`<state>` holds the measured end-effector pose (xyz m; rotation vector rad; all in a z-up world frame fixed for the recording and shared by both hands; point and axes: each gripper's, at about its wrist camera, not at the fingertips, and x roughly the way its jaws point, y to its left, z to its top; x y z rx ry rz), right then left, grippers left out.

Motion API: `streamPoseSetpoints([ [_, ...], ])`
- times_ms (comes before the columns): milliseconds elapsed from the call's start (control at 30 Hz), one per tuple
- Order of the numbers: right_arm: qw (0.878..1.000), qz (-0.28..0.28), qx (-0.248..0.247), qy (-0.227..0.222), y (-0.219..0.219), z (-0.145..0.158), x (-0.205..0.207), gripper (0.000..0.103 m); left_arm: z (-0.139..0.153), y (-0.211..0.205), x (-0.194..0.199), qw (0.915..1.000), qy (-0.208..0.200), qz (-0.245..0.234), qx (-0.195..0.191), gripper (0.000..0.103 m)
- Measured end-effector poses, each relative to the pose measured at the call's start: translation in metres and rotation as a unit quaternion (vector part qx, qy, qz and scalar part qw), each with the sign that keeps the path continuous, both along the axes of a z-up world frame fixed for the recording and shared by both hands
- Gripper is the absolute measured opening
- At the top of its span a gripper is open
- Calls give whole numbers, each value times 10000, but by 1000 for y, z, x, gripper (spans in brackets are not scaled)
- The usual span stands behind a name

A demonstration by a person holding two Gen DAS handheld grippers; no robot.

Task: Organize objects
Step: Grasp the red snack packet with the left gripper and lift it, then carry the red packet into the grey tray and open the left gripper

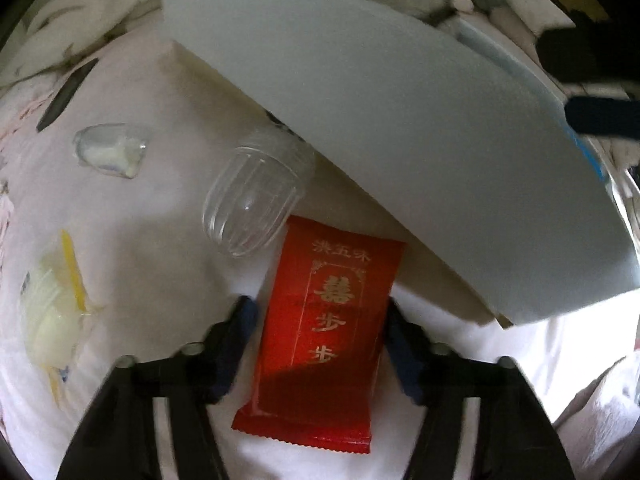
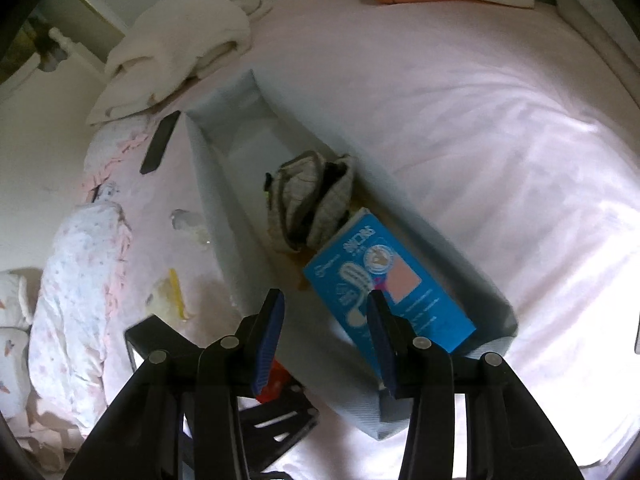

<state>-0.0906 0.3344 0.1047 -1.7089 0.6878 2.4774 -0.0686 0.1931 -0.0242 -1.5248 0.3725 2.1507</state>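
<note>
In the left wrist view, a red snack packet (image 1: 320, 328) with gold characters lies on the white bedsheet between the fingers of my left gripper (image 1: 318, 316). The jaws are wide, one on each side of the packet, and whether they touch it is unclear. A clear ribbed plastic cup (image 1: 252, 196) lies on its side just beyond. The grey storage box (image 1: 400, 120) stands right behind. In the right wrist view, my right gripper (image 2: 326, 304) is open above the box (image 2: 216, 200), which holds a blue carton (image 2: 384, 280) and a bundled checked cloth (image 2: 308, 200).
On the sheet left of the box lie a clear wrapper (image 1: 112, 152), a yellow-edged plastic packet (image 1: 56, 300) and a black flat bar (image 2: 160, 142). Folded white towels (image 2: 180, 52) and a floral quilt (image 2: 76, 300) lie at the bed's left side.
</note>
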Motion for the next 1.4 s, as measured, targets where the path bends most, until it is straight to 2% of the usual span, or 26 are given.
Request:
streamPoseSetpoints([
  [133,9999,42,-132,13,-1,0,-1,43,13,-9,-1,9997,-170,147,106,47],
  [267,9998,64,-198,52,-4,3,-2,43,41,-19,5,9995,-14,277,169,47],
  [433,9992,148,-341,149,-10,11,0,43,104,-27,9,9985,244,449,200,47],
  [567,9976,122,-556,383,-5,24,6,43,156,-31,13,9968,449,479,450,47],
  [633,9964,-54,-636,562,6,33,12,43,176,-18,23,9959,606,481,466,47],
  [667,9960,-125,-613,640,12,38,14,43,181,-18,8,9960,652,431,424,47],
  [733,9948,-276,-586,787,26,46,21,43,188,-2,10,9964,654,358,410,47],
  [867,9926,-460,-687,894,47,49,25,43,184,32,-14,9964,479,174,679,47],
  [1033,9911,-735,-718,847,69,43,26,43,163,79,-13,9979,356,-60,545,47],
  [1167,9907,-791,-772,794,82,38,26,43,148,89,-17,9975,161,-47,686,48],
  [1300,9894,-904,-811,794,90,36,27,43,149,82,-21,9957,124,159,902,48],
  [1400,9898,-887,-810,766,87,34,25,43,149,78,-24,9960,129,254,851,48],
])
